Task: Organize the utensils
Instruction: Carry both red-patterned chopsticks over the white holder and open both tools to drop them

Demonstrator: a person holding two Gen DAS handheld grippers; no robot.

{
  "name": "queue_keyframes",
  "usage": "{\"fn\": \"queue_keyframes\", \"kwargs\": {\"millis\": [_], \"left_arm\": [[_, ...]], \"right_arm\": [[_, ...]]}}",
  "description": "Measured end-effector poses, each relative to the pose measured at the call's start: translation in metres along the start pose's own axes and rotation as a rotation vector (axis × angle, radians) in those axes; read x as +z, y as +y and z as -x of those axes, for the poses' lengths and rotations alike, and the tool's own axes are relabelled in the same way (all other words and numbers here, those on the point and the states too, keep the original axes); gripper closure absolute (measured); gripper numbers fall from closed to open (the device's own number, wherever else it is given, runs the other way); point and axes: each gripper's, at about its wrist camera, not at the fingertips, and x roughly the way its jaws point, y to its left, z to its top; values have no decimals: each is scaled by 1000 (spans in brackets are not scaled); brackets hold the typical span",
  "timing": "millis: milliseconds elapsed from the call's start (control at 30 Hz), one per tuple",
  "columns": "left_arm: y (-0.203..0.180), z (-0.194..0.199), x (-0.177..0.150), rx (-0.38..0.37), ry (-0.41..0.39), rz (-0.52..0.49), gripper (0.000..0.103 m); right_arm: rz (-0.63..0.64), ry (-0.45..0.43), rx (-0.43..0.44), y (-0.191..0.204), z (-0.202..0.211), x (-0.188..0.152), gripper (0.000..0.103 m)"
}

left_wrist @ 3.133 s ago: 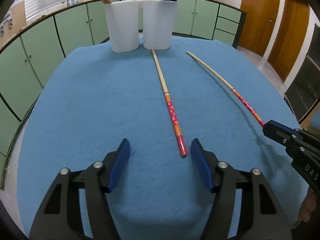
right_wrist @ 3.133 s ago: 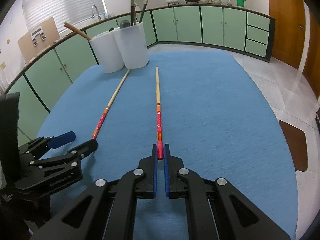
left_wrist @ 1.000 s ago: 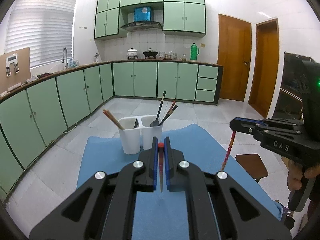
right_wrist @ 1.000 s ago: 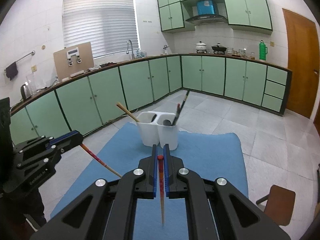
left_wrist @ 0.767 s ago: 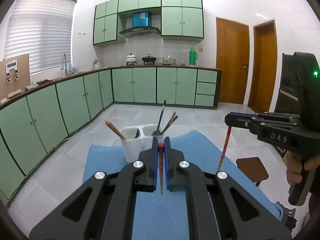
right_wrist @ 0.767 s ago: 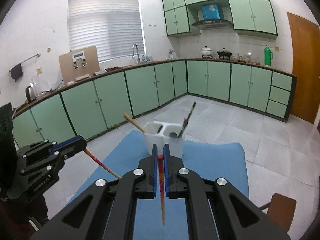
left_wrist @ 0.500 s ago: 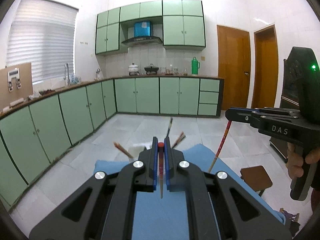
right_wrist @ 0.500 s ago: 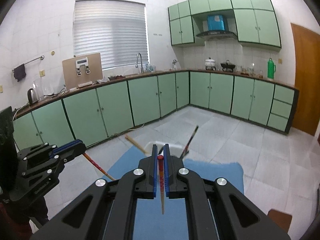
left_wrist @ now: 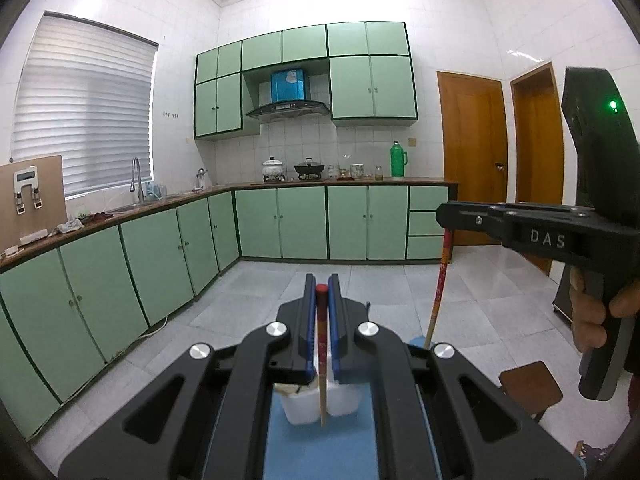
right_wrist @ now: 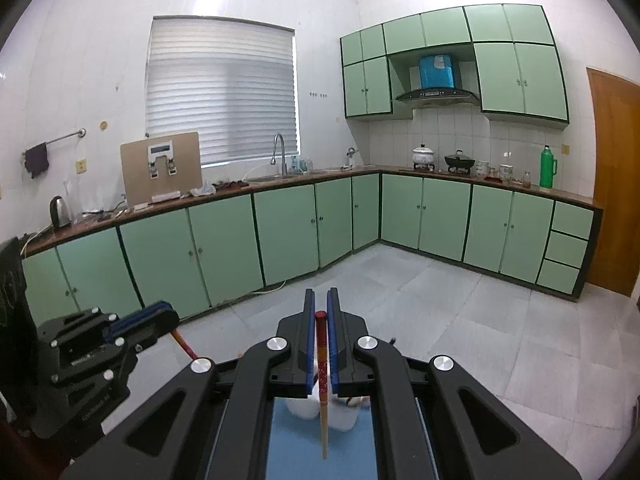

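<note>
Item: two red-ended chopsticks, one per tool, both hanging tip-down above the white holder (left_wrist: pixel 316 400).
- Left tool (left_wrist: pixel 321 320): pinched narrow on the left chopstick (left_wrist: pixel 322 364), tip over the white holder.
- Right tool (right_wrist: pixel 321 336): pinched narrow on the right chopstick (right_wrist: pixel 323 408), likewise over the white holder.
- Handling, as judged: keep each stick plumb, centre its tip over a compartment, lower, then release.
- Room: open air around both; the tools stand well apart. The blue worktop (left_wrist: pixel 320 452) shows only near the white holder, its edges hidden.
</note>
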Motion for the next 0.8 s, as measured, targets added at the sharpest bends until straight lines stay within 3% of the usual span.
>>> {"fn": "queue_keyframes", "kwargs": {"millis": [300,800], "left_arm": [[13,-65,18,4,-4,2,98],[46,-166,-35,21,94,36,98]], "right_arm": [[-3,-18,-42,-22,-63,25,97],[5,26,-65,-42,-151,-10,97]]}}
